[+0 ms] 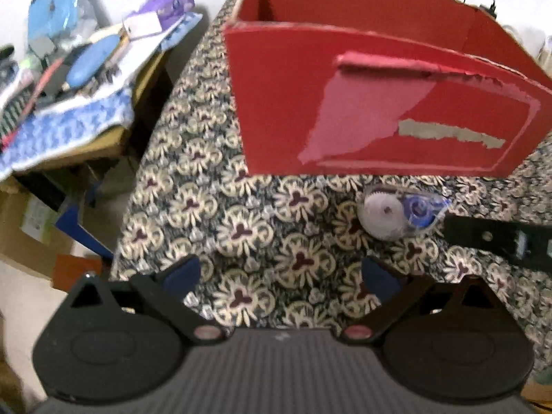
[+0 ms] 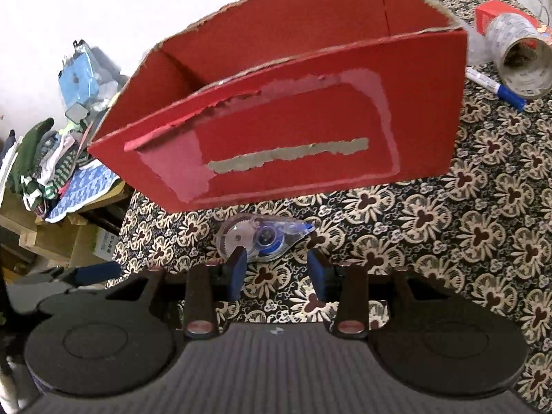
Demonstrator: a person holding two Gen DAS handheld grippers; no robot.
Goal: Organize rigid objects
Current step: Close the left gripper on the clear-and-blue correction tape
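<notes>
The correction tape (image 2: 264,238) lay on the tabletop (image 2: 483,241), just in front of the red box (image 2: 293,131), not yet put away. The right gripper (image 2: 277,269) was partly open near it, holding nothing. The left gripper (image 1: 281,276) was wide and empty.

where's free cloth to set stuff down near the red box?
Free: patterned tablecloth left of the correction tape dispenser, in front of the red box; also right of the box front. Crowded: back right, with tape roll and marker.
</notes>
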